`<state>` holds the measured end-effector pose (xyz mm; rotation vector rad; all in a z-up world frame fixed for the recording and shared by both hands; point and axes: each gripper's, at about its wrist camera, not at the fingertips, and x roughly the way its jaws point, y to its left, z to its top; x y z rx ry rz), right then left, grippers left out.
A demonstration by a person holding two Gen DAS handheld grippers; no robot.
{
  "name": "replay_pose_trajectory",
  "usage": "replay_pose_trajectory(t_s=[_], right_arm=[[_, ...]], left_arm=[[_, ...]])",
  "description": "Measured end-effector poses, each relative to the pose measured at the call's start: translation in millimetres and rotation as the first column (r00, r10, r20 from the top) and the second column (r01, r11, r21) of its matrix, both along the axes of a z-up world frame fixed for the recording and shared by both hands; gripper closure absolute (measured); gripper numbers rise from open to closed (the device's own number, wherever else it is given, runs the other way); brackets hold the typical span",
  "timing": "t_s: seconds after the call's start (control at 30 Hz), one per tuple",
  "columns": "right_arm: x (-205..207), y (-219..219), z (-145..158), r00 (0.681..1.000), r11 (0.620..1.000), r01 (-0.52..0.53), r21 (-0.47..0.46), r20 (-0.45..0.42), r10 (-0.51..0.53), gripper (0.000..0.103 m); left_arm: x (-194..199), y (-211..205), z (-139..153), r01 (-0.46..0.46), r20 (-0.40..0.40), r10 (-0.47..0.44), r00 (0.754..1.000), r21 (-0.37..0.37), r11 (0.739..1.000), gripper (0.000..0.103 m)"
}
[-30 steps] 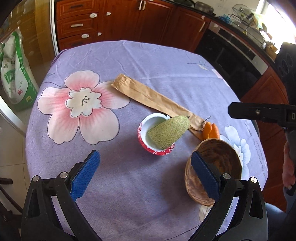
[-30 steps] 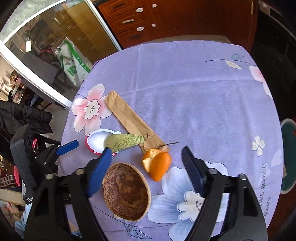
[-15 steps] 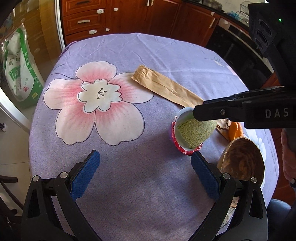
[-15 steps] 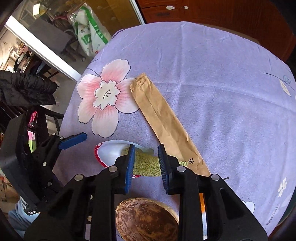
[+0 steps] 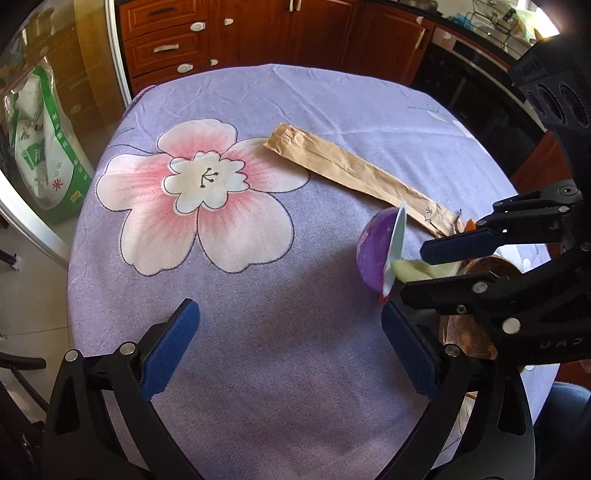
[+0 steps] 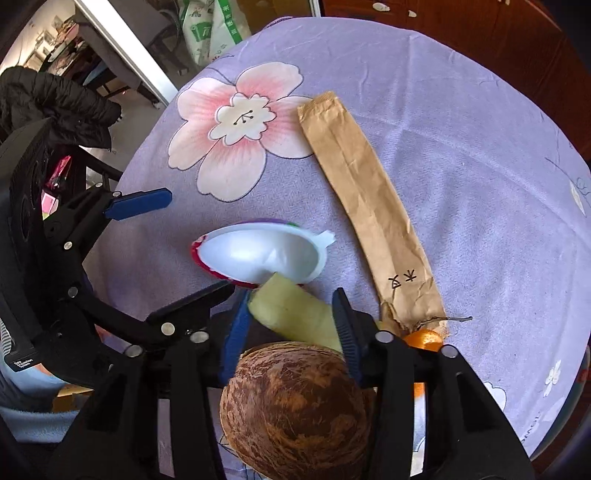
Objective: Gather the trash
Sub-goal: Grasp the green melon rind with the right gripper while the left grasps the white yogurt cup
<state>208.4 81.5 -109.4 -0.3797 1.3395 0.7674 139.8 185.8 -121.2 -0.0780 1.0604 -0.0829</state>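
Right tongs (image 6: 291, 317) opening, melon rind (image 6: 295, 314) between pads; tipped cup (image 6: 262, 254) touching rind.

Under me lay a lilac tablecloth (image 5: 280, 354) printed with a big pink flower (image 5: 199, 192). Beyond it stood red-brown wooden cabinets (image 5: 266, 33), and a green-and-white sack (image 5: 40, 147) sat behind glass nearby.

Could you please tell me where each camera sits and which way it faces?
Left wrist: rides the left hand-held gripper, looking down over the tablecloth; its jaws are open and empty.
Right wrist: rides the right hand-held gripper, looking steeply down at the melon rind between its opening jaws.
Shared: tipped cup, paper sleeve.
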Motion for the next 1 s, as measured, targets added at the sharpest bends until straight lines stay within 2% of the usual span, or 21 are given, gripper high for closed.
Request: replay_pose_trajectory(t_s=[0.07, 0.33, 0.5, 0.6, 0.77, 0.87, 0.93, 0.97, 1.0], right_arm=[[-4, 3, 0, 1.000, 1.000, -0.016, -0.018, 0.022, 0.017, 0.070], [-5, -7, 5, 1.000, 0.999, -0.021, -0.030, 0.016, 0.021, 0.069], [-16, 1, 1, 0.998, 0.996, -0.067, -0.062, 0.006, 0.067, 0.053], [-19, 5, -1, 0.996, 0.993, -0.085, -0.083, 0.014, 0.086, 0.049], [-21, 7, -3, 0.992, 0.988, -0.109, -0.113, 0.047, 0.115, 0.049], [-16, 4, -3, 0.994, 0.990, -0.090, -0.104, 0.057, 0.097, 0.050], [-8, -3, -1, 0.996, 0.994, -0.048, -0.094, 0.067, 0.054, 0.058], [-3, -7, 0, 0.997, 0.995, -0.022, -0.092, 0.077, 0.030, 0.058], [2, -9, -1, 0.996, 0.996, 0.000, -0.087, 0.084, 0.007, 0.068]], left_arm=[[-3, 0, 0, 0.000, -0.001, 0.000, 1.000, 0.014, 1.000, 0.004], [-15, 9, 9, -0.007, 0.016, 0.007, 1.000, 0.010, 1.000, 0.004], [-24, 9, 12, -0.004, 0.024, 0.005, 1.000, -0.006, 1.000, 0.004], [-26, 8, 14, -0.004, 0.024, 0.004, 1.000, -0.008, 1.000, 0.004], [-28, 6, 14, 0.010, 0.022, -0.010, 1.000, 0.004, 1.000, 0.004], [-28, 4, 13, 0.016, 0.016, -0.016, 1.000, -0.003, 1.000, 0.004], [-27, 2, 12, 0.024, 0.012, -0.024, 1.000, -0.001, 1.000, 0.004], [-26, 1, 11, 0.027, 0.012, -0.027, 1.000, -0.002, 1.000, 0.004], [-25, 0, 11, 0.031, 0.012, -0.031, 0.999, -0.005, 1.000, 0.004]])
